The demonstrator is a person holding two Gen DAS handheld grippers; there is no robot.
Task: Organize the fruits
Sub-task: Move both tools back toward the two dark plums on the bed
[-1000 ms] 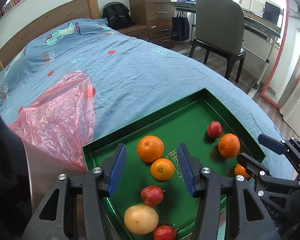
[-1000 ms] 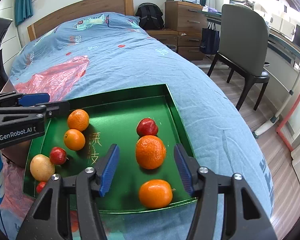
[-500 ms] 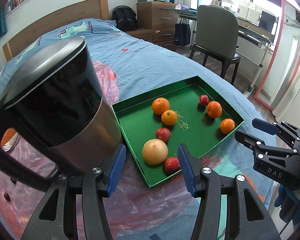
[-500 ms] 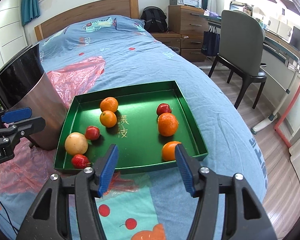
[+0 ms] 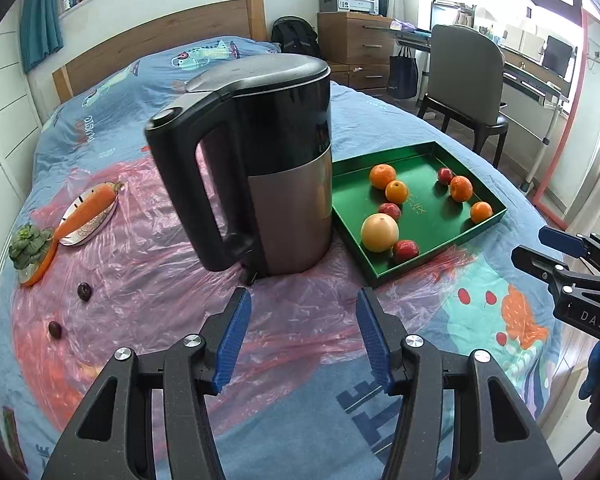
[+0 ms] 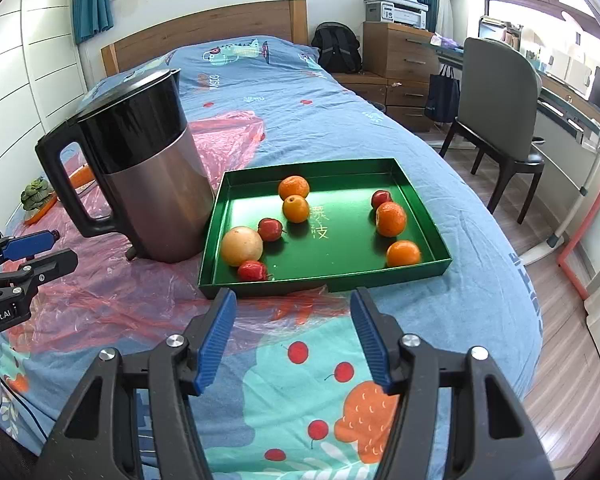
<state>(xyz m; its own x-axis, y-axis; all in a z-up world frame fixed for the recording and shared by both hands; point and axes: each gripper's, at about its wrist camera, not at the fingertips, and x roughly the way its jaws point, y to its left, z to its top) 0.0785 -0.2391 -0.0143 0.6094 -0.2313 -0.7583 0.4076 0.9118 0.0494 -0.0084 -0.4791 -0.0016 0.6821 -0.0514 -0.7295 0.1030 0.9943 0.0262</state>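
— Looking along the left gripper: its jaws stand apart, holding nothing; the fruits sit in the green tray, right of the kettle.

— The right gripper has just been opening wider, empty; the tray lies just ahead.

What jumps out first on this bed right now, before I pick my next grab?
The tall black-and-steel kettle dominates, standing on the pink plastic sheet right against the left side of the green tray. The tray holds four oranges, three small red fruits and one pale yellow fruit near its front left corner. Both the left gripper and the right gripper are open and empty, short of the tray.
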